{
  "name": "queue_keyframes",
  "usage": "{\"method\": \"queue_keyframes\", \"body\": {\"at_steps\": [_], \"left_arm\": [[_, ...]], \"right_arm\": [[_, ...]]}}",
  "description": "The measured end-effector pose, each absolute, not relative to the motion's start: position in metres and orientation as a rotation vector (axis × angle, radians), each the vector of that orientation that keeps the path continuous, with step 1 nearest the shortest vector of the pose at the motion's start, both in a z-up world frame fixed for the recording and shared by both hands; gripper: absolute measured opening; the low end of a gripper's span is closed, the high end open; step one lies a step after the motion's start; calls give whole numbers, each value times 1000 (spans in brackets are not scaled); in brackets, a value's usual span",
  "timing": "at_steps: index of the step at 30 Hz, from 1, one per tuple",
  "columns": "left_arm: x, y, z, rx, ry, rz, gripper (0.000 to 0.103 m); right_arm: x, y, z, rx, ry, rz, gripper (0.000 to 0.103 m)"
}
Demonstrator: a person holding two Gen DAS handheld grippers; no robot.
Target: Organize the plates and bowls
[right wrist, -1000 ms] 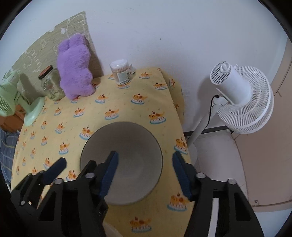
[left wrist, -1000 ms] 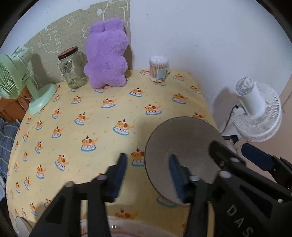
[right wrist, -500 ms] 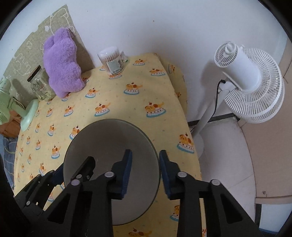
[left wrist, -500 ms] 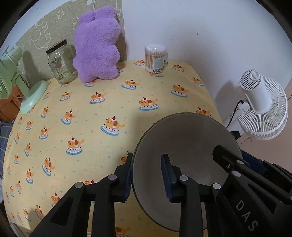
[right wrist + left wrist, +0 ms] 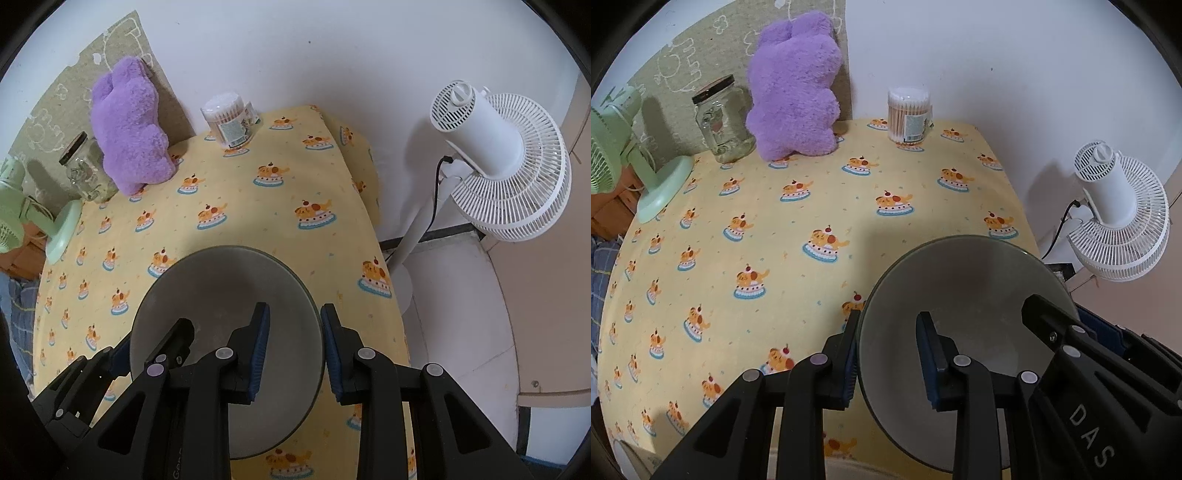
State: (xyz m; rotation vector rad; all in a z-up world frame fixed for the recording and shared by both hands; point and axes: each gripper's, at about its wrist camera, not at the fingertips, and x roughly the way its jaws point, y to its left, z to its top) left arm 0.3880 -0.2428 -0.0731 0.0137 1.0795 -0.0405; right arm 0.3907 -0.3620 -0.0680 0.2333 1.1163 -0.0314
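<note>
Left wrist view: my left gripper pinches the bowl rim's left side; my right gripper clamps its right side, sharing the load to lift it level

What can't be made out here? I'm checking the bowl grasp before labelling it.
- Left wrist view: the near rim and underside of the grey bowl are hidden by the left gripper, so contact with the tablecloth is unclear.
- Right wrist view: the right gripper covers the bowl's near edge.
- Both views: the label on the cotton swab tub is too small to read.
</note>
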Motion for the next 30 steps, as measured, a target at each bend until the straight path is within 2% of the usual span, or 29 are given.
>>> {"method": "queue_keyframes", "body": {"at_steps": [14,30], "left_arm": [[339,-209,-36,-26,1068,-19,28],[275,-135,2,-43,1028,-24,28]], "right_arm": [[346,-334,-27,209,1111,7,32],[281,-257,17,166,1081,20,32]]}}
